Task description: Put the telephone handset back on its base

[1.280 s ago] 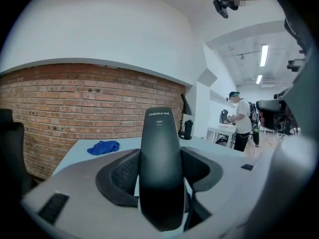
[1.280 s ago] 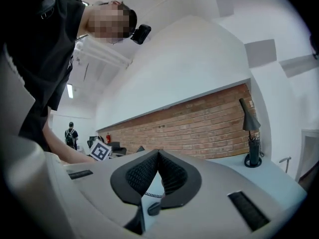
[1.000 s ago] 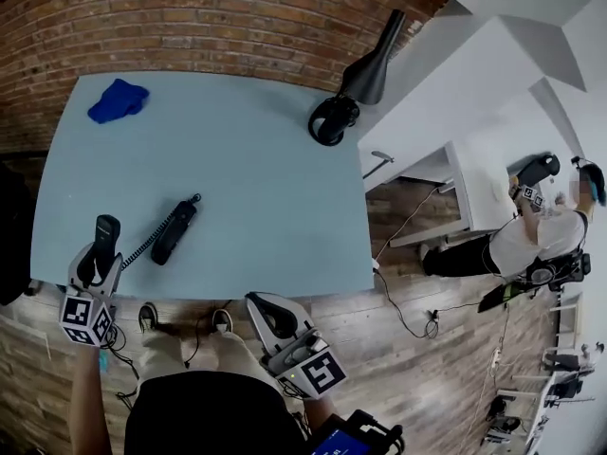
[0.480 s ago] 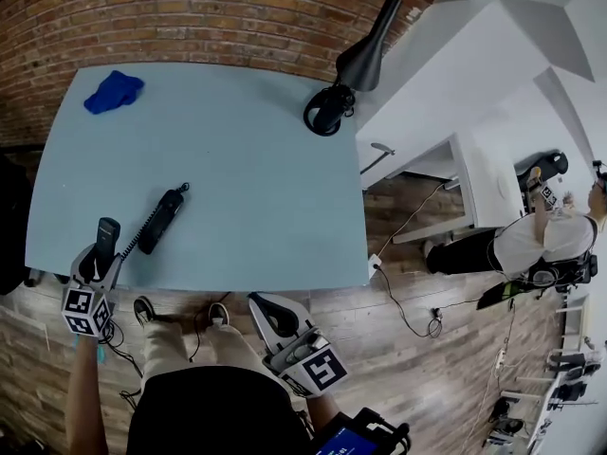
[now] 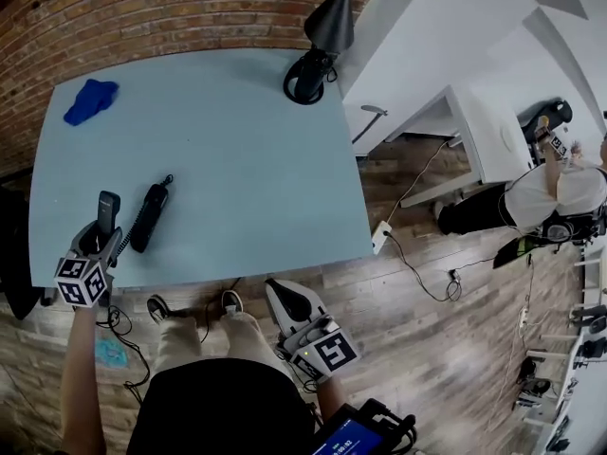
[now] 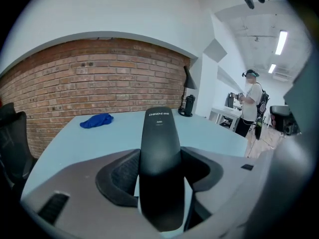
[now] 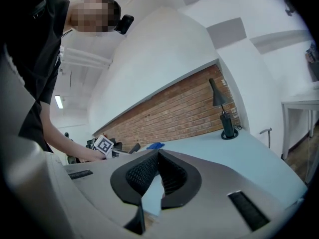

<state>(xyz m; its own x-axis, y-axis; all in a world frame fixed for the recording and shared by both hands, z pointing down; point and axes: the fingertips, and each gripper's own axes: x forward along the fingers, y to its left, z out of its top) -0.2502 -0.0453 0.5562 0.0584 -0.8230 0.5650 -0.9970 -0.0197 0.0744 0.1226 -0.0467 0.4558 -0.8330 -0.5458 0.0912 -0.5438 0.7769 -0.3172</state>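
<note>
Two tools, one risk: left gripper clamps the handset left of the base, right gripper is closed on nothing, and a tugged cord could drag the base askew.

Black handset and base — pale blue table, red-brick wall

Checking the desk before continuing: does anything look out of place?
The black telephone handset is off its slim black base, clamped upright in the left gripper by the pale blue table's near-left edge. A crumpled blue cloth lies at the far-left corner.
</note>
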